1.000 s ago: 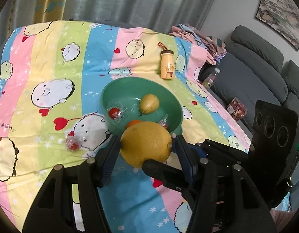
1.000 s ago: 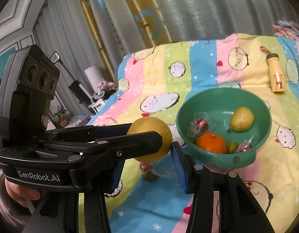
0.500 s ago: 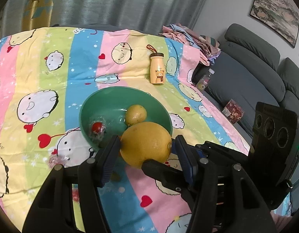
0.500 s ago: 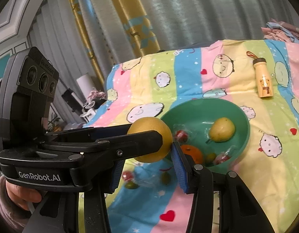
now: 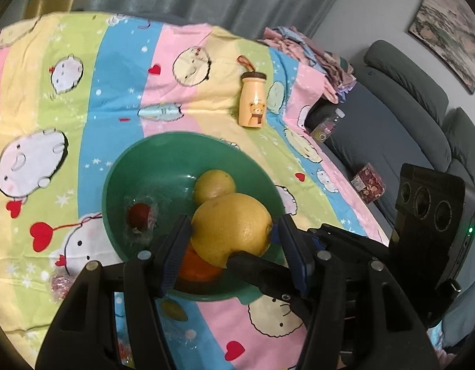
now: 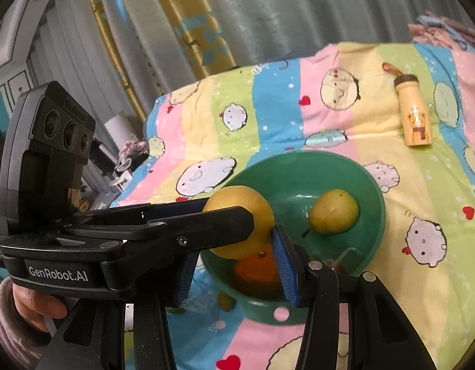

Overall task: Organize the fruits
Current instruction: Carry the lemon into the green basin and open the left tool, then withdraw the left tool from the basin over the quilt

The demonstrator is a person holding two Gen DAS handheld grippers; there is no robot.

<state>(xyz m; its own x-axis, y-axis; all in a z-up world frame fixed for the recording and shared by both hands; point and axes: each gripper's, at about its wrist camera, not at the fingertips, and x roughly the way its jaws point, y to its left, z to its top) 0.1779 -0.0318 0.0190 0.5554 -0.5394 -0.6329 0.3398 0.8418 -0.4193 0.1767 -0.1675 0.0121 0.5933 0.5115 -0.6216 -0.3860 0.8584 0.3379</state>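
Note:
A big yellow grapefruit (image 5: 231,226) is pinched between both grippers at once, held just above the near side of a green bowl (image 5: 163,160). My left gripper (image 5: 232,246) is shut on it, and my right gripper (image 6: 234,256) crosses it and also presses the grapefruit (image 6: 240,219). The bowl (image 6: 370,191) holds a yellow pear (image 6: 334,212), an orange (image 6: 255,273) under the grapefruit and a wrapped red fruit (image 5: 138,214).
A yellow bear bottle (image 5: 252,104) lies beyond the bowl on the striped cartoon cloth (image 5: 83,98). Small wrapped fruits (image 5: 60,282) and a small yellow-green fruit (image 5: 174,310) lie on the cloth near the bowl's front. A grey sofa (image 5: 407,117) stands to the right.
Both grippers have carried the grapefruit forward, from in front of the bowl to over its near side. The grip has not changed.

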